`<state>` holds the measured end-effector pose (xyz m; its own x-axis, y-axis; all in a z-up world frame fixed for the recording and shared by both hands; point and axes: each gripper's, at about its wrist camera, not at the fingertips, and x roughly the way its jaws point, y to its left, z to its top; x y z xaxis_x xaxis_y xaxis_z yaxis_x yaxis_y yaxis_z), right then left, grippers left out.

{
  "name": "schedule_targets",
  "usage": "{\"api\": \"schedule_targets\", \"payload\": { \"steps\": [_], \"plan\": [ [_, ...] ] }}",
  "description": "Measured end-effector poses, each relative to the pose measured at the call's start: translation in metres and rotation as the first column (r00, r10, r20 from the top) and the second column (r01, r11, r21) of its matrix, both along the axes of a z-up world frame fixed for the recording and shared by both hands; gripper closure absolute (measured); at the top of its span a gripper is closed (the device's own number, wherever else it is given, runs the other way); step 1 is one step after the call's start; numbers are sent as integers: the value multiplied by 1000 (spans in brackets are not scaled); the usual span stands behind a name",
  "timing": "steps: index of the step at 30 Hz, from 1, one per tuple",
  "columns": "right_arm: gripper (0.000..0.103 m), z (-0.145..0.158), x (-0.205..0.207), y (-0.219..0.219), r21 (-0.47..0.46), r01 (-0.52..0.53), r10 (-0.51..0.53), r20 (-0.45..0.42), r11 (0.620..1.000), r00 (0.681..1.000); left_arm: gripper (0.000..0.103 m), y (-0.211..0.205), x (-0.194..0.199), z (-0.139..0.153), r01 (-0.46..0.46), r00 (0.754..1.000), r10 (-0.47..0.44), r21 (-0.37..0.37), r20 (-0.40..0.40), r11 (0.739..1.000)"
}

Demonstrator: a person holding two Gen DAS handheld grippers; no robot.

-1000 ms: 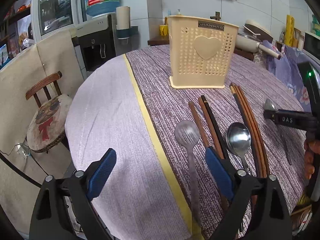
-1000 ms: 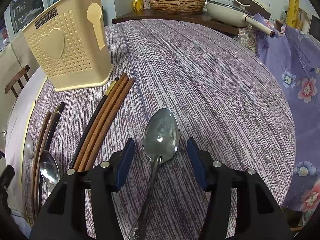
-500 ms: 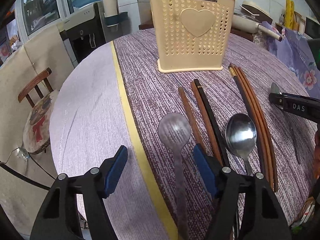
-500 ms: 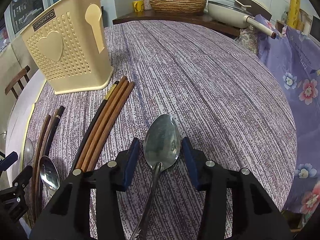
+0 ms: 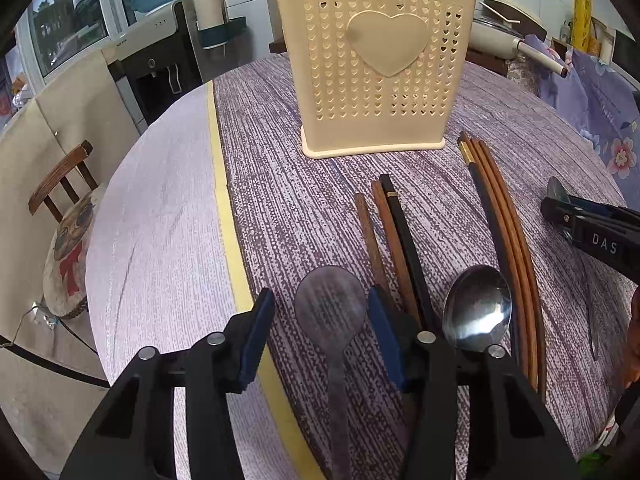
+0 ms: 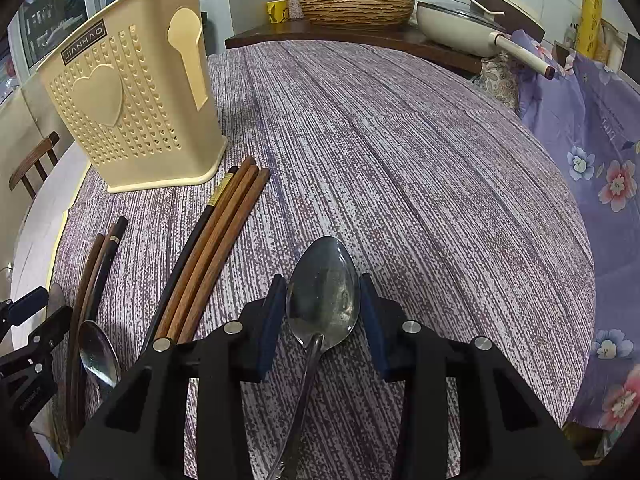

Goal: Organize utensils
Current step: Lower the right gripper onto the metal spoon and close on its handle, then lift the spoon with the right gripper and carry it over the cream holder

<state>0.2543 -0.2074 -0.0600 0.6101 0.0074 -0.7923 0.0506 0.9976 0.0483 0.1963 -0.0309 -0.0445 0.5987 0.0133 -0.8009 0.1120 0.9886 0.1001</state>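
My right gripper (image 6: 323,320) pinches its spoon (image 6: 323,292) for the holder (image 6: 132,92); my left gripper (image 5: 320,336), open, straddles the dull spoon (image 5: 331,312).

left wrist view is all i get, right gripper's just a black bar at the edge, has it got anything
observer: Yes. The right gripper has its pads against both edges of a spoon, which lies bowl up on the tablecloth.
operator: where's that spoon vs the chopsticks
observer: It lies to the right of the chopstick bundle, apart from it.
operator: anything on the holder's side wall
observer: The holder has a raised spoon-shaped emblem there.
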Motion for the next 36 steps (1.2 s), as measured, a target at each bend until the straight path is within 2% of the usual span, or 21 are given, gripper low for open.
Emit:
{"api": "schedule_targets", "payload": {
  "steps": [4, 12, 19, 27, 36],
  "plan": [
    [65, 0, 0, 0, 2, -5, 5, 1, 1000, 1000, 67, -2, 2, 0, 1, 1000, -2, -15, -3, 1000],
    [65, 0, 0, -1, 15, -8, 8, 6, 1000, 1000, 67, -1, 4, 1, -4, 1000, 4, -17, 5, 1000],
    [65, 1, -3, -5, 44, -13, 12, 22, 999, 1000, 67, 1, 3, 9, 0, 999, 1, -29, 42, 1000],
    [65, 27, -14, -15, 113, -51, 39, 112, 992, 993, 67, 5, 0, 38, 6, 991, 2, -59, 133, 998],
    [65, 61, -25, -15, 129, -99, 68, 226, 987, 972, 67, 9, 3, 67, 22, 977, 4, -120, 215, 993]
  ]
}}
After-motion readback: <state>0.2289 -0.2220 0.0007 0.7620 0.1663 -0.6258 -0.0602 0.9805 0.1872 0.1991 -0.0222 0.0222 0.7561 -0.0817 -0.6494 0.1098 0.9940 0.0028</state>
